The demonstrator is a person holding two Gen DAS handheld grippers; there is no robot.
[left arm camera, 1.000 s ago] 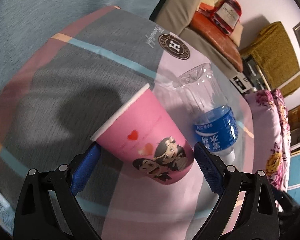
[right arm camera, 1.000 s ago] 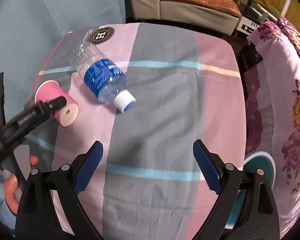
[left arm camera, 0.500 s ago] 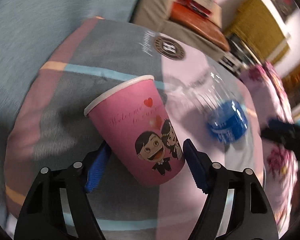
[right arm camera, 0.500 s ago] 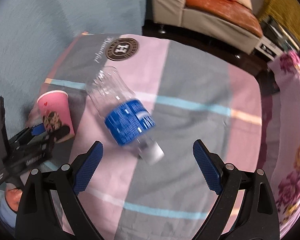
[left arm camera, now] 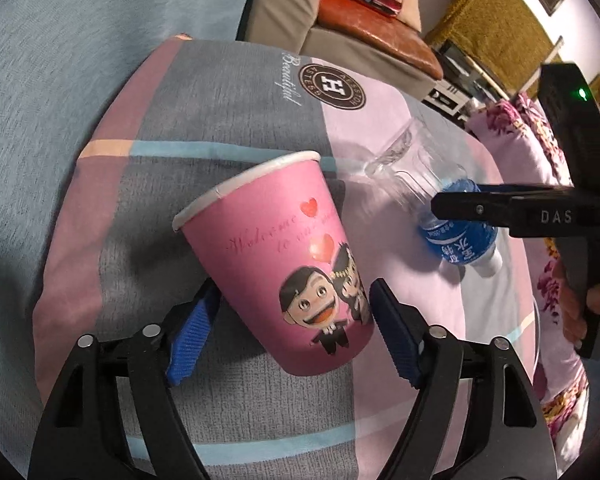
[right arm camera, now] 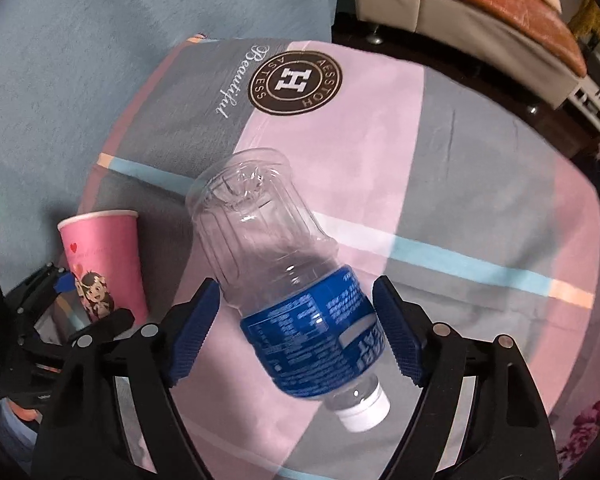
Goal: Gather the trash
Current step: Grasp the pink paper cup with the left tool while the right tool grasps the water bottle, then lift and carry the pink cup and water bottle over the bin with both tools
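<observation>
The desk [right arm camera: 480, 184], draped in a cloth of grey and pink blocks with pale blue stripes and a round brown "H" badge, filled most of both views; its far edge dropped to a dark gap before a beige sofa [left arm camera: 340, 44], and its left edge met blue-grey floor. Broad bare cloth lay to the right of the bottle and behind both pieces of trash. To the right a floral-covered surface [left arm camera: 512, 132] crowded that side. The clear plastic bottle [right arm camera: 284, 280], blue-labelled and white-capped, lay on its side near the desk's middle, cap toward the camera. The right claw [right arm camera: 296, 320] straddled the label, its jaws having just been closing, both blue pads just short of the plastic as far as could be seen. Left of it, near the desk's left edge, the pink paper cup [left arm camera: 280, 264] lay tipped, rim away. The left claw [left arm camera: 292, 328] bracketed its base; whether the pads pressed could not be told.
</observation>
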